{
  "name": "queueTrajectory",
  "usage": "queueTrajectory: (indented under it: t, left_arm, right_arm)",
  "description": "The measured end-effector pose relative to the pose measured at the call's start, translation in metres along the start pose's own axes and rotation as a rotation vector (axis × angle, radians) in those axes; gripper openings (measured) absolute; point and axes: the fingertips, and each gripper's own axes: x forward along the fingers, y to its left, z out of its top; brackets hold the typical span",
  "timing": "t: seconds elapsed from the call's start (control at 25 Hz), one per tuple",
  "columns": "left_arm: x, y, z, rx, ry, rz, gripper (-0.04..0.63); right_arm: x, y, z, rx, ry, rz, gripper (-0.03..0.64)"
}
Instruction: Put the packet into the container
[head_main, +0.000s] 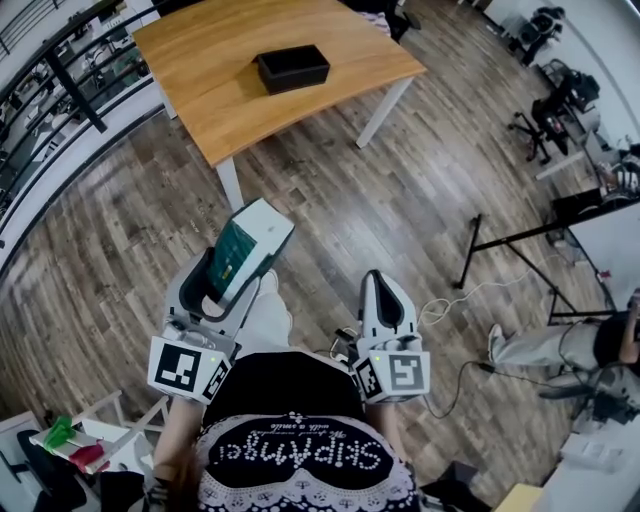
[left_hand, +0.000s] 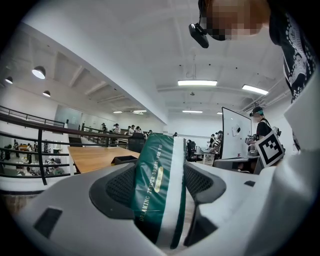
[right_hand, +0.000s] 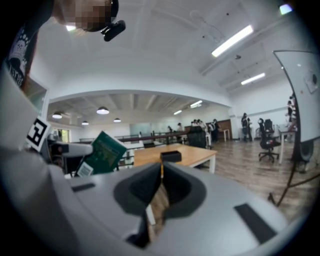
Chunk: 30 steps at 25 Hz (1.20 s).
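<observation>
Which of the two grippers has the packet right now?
The left gripper: its jaws are clamped on the green-and-white packet. The right gripper has its jaws shut with nothing between them.

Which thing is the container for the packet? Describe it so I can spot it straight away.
Find the light wooden table with white legs at the top of the head view, ahead of the person. The container sits near its middle: a low black rectangular box, the only thing seen on the tabletop.
</observation>
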Motion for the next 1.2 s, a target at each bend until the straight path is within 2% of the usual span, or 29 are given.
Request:
queueTrajectory:
  t: [0.36, 0.88, 1.2]
  left_arm:
    - [0.047, 0.018, 0.008, -0.012, -0.001, -0.019, 0.334]
    - [0.127, 0.078, 0.042, -0.008, -0.021, -0.034, 0.333]
    - [0.156, 0.115, 0.047, -0.017, -0.028, -0.040, 0.333]
  right_arm:
    - [0.036, -0.024, 0.007, 0.014, 0.011, -0.041, 0.035]
    - [0.132, -0.037, 0.055, -0.006, -0.008, -0.045, 0.035]
    - [0.172, -0.035, 0.053, 0.004, 0.007, -0.066, 0.035]
